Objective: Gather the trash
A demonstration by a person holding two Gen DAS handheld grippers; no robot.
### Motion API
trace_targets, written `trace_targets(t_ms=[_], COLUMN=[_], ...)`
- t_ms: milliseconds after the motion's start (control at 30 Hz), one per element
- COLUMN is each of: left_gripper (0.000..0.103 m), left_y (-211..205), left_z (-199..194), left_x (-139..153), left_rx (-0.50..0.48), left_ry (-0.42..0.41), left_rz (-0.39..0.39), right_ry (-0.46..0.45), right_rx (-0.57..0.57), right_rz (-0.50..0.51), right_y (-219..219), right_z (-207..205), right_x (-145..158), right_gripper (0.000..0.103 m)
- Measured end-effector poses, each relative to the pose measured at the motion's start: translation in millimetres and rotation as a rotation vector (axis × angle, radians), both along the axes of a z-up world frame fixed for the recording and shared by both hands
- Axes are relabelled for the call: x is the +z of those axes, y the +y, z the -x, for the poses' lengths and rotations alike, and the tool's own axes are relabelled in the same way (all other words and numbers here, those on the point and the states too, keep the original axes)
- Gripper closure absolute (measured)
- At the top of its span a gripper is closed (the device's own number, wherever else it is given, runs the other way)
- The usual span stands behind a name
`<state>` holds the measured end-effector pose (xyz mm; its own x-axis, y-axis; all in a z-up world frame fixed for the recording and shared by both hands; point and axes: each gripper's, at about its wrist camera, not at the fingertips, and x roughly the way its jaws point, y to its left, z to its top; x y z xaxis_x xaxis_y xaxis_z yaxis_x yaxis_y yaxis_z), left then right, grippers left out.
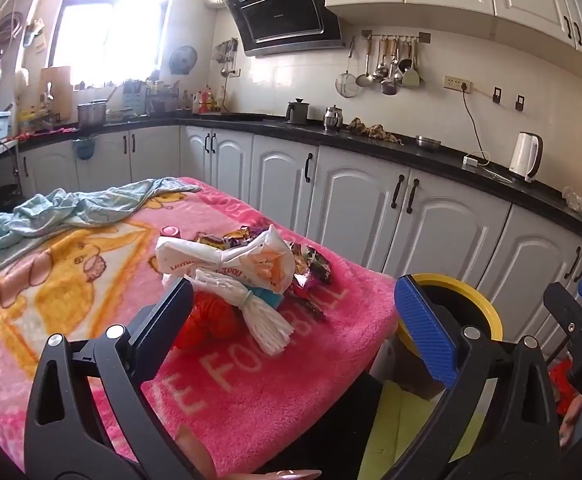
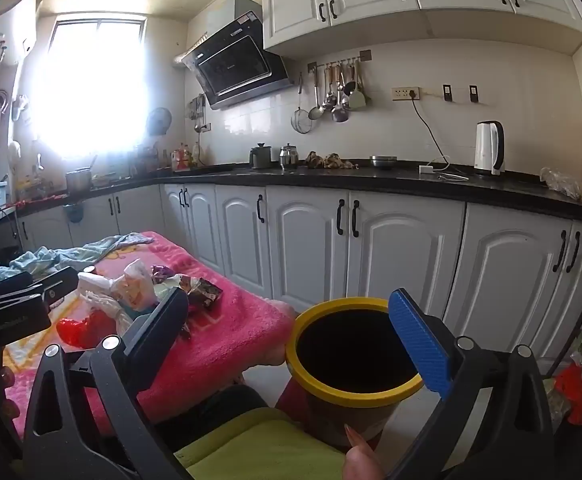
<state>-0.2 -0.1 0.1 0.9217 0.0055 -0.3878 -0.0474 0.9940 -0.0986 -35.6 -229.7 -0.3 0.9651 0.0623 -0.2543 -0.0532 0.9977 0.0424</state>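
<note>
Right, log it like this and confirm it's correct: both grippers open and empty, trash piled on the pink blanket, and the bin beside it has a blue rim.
One detail is wrong: the bin has a yellow rim, not blue, as the right wrist view shows plainly. The blue is only the pad on a gripper finger in front of it. The rest stands: left gripper and right gripper are open and empty, and the trash lies on the pink blanket.

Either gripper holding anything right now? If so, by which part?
Nothing is held. Left gripper stands open short of the white plastic bag; right gripper stands open in front of the yellow-rimmed dark bin.
</note>
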Motion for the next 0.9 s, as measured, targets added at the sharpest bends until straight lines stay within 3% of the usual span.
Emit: trace_targets(t_ms=[900], left_gripper=[0.011], left_y=[-6.9], left_z=[3.8], left_x=[6.9], left_rx=[-0.009], left_ry=[-0.016], left_rz=[-0.017], right_ry=[0.021], right_rx=[-0.021], right_rz=[-0.016], right_y=[-3.7], right_z=[-0.4], right_x=[0.0], right_gripper=[0.006])
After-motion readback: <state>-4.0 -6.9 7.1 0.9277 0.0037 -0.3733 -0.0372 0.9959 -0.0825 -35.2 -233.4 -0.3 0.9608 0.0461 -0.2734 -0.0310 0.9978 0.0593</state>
